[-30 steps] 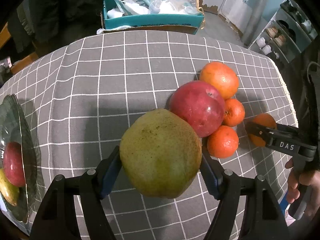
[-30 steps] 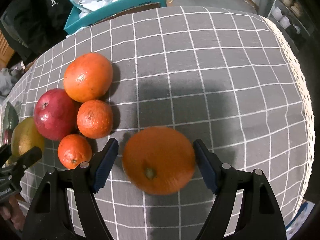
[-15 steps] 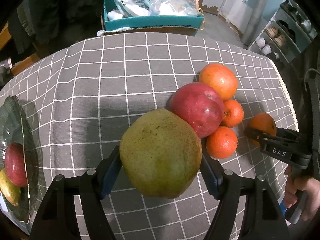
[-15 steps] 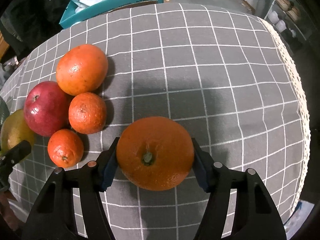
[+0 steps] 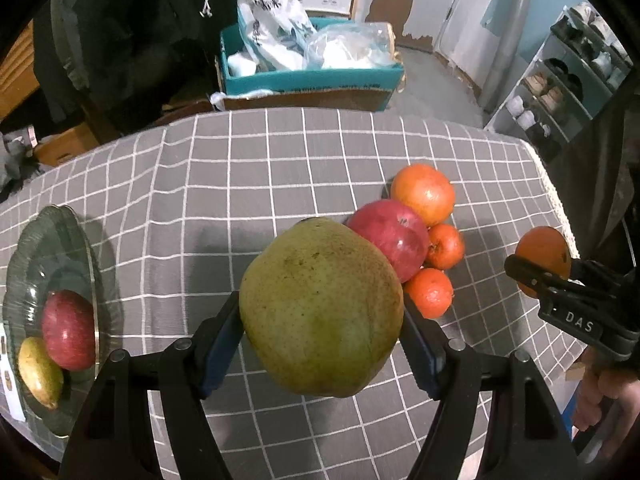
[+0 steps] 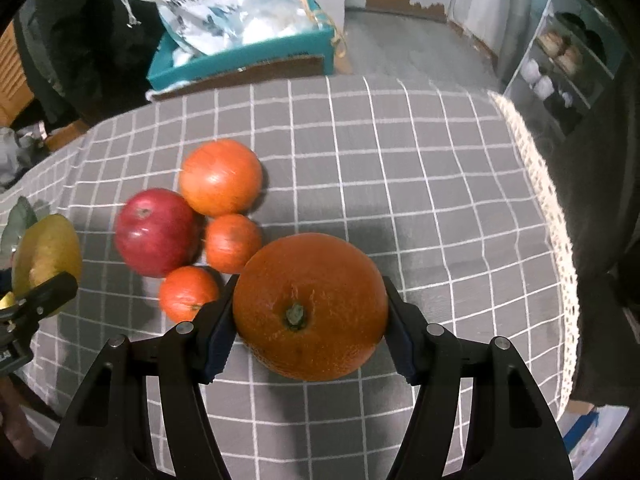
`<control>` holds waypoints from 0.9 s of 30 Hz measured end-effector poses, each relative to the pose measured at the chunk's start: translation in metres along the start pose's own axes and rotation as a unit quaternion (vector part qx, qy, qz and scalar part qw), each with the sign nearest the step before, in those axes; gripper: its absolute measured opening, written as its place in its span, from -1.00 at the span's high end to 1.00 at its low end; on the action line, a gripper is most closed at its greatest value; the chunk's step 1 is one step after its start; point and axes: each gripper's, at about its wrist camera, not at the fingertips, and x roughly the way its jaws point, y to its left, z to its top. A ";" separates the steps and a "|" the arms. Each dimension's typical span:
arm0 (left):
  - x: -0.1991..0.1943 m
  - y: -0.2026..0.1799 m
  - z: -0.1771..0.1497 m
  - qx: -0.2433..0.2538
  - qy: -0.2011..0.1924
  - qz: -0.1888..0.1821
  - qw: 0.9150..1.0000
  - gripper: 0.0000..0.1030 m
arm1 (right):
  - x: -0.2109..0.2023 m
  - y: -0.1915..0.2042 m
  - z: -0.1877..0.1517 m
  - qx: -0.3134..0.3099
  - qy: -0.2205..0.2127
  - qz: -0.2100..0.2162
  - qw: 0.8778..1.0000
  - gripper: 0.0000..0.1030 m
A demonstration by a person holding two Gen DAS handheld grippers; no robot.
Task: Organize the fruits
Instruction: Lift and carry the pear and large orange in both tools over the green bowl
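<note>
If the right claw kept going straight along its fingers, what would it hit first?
Probably only bare tablecloth. The right claw grips an orange, and the fruit cluster lies off to its left; depth is uncertain.

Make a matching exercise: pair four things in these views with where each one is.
Things:
1. pear
2. large orange
3. glass plate
4. teal box

Places:
A. beyond the table's far edge
B. in the right gripper
C. on the cloth, holding an apple
D. in the left gripper

Pairs: 1-D, 2-B, 3-C, 4-A
</note>
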 end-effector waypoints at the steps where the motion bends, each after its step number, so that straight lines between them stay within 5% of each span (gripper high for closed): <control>1: -0.005 0.001 0.000 -0.001 -0.004 0.000 1.000 -0.46 | -0.005 0.003 0.000 -0.002 -0.005 0.000 1.000 -0.26; 27: -0.112 0.049 0.000 -0.026 -0.104 0.012 0.994 -0.46 | -0.105 0.091 0.021 -0.075 -0.111 0.041 0.990 -0.26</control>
